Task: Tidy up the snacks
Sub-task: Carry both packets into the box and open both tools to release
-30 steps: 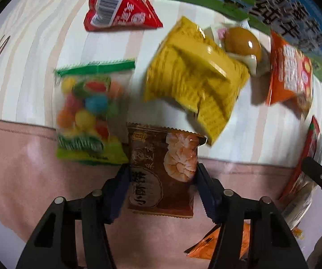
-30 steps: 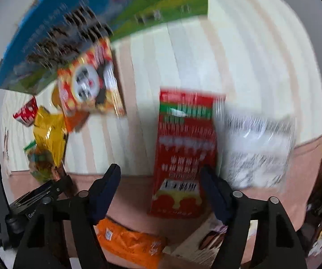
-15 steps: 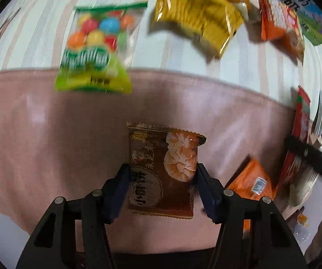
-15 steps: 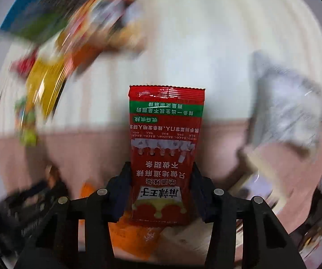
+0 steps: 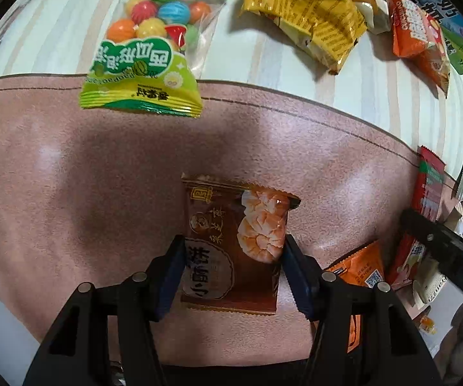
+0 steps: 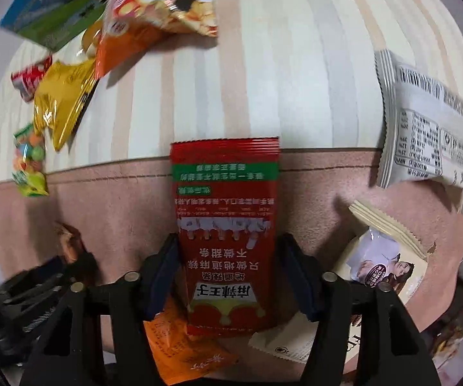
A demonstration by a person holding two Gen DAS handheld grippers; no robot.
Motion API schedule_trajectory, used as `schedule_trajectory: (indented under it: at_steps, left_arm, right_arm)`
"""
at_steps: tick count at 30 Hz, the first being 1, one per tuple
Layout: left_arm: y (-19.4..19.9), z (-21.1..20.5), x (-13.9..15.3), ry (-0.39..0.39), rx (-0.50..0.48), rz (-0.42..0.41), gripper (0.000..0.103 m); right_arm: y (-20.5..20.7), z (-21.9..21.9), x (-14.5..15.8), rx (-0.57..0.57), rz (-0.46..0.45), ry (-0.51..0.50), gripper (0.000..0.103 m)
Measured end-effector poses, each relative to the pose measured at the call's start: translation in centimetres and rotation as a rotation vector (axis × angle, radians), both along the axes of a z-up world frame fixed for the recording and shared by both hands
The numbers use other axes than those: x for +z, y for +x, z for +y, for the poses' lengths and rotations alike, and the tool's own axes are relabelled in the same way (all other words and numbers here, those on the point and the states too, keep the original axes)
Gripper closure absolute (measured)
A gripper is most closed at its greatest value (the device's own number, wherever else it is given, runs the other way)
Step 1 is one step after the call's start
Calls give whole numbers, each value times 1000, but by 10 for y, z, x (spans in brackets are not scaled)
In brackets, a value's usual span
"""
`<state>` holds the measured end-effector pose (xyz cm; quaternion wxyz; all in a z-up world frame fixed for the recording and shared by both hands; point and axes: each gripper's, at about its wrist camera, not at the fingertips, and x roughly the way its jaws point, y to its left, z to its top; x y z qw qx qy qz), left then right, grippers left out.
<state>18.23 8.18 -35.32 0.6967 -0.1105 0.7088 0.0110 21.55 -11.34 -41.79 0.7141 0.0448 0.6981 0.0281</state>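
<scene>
My left gripper (image 5: 233, 244) is shut on a brown shrimp-cracker packet (image 5: 218, 212), its pads pressing both side edges, and holds it over the pink mat (image 5: 70, 193). A tall red packet (image 6: 225, 193) with a green band stands between the fingers of my right gripper (image 6: 228, 244). The right jaws are opening slightly, but the pads still touch the packet's sides. It hangs over the border between the mat and the striped cloth (image 6: 296, 64). The same red packet (image 5: 428, 186) shows at the right edge of the left wrist view.
On the striped cloth lie a green candy bag (image 5: 141, 64), a yellow packet (image 5: 305, 16), an orange panda packet (image 6: 154, 9) and a white packet (image 6: 424, 128). An orange packet (image 6: 180, 347) and a cream packet (image 6: 389, 247) lie under the right gripper.
The right gripper's jaws closed around the red packet and carried it toward the pink mat. The left gripper moved the brown packet from the striped cloth's edge over the mat.
</scene>
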Motion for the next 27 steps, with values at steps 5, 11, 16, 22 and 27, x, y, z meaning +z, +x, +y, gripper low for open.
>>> schedule_trajectory:
  at_steps: [5,11,16,22,27]
  left_arm:
    - [12,-3,29,25,-12,-34,47]
    - [19,-15,71,-4,-28,-88,47]
    - [45,-26,124,-66,-47,-174,47]
    - [105,-29,192,-131,-76,-293,47]
    - [154,-34,231,-91,-119,-363,47]
  right_arm:
    - [-8,-2,7,5,-15,28,56]
    - [-3,-19,47,-26,-59,125,57]
    - [16,-31,101,-39,-135,213,57]
    - [78,-31,183,-37,-255,282,57]
    - [145,-29,226,-17,-339,239,57]
